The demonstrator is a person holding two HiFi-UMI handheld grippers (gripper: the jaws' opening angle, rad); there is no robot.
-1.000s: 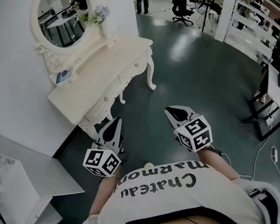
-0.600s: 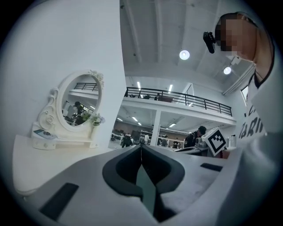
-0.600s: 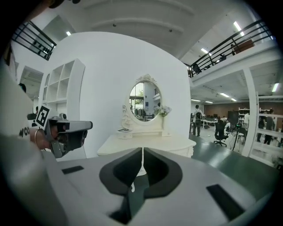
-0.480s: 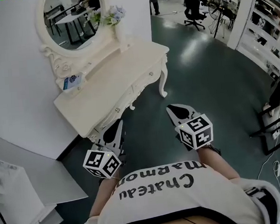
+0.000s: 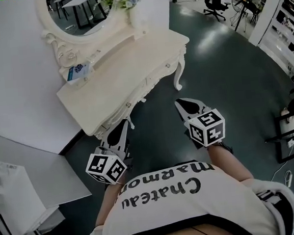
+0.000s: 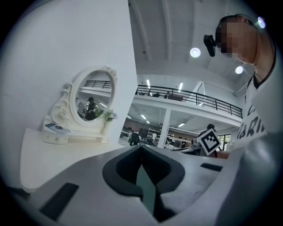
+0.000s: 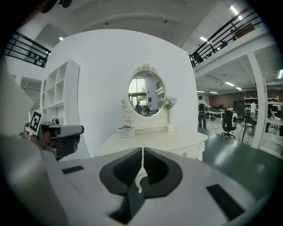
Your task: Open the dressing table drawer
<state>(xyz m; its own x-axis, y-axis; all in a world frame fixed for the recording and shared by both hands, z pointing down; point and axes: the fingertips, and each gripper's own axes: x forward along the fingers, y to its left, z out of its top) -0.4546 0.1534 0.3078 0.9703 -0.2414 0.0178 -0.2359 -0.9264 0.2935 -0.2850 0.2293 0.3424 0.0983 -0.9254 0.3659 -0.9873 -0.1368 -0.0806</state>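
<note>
The cream dressing table (image 5: 114,79) stands against the white wall, its oval mirror (image 5: 79,13) above it. Its drawer front (image 5: 151,81) faces the dark floor and carries small knobs (image 5: 167,65); the drawers look closed. My left gripper (image 5: 123,125) is shut and empty, its tip close to the table's near corner. My right gripper (image 5: 182,103) is shut and empty over the floor, short of the carved leg (image 5: 177,81). In the right gripper view the table (image 7: 154,140) and a knob (image 7: 185,154) lie ahead of the closed jaws. The left gripper view shows the tabletop (image 6: 57,154) to the left.
A small booklet (image 5: 78,71) and a flower vase (image 5: 129,1) sit on the table's back ledge. A white shelf unit (image 5: 11,203) stands at lower left. Office chairs (image 5: 216,1) and desk frames (image 5: 286,133) stand farther right, with a cable (image 5: 290,173) on the floor.
Both grippers and the person have moved closer to the dressing table. The left gripper's tip now reaches the table's near corner. Both stay shut.
</note>
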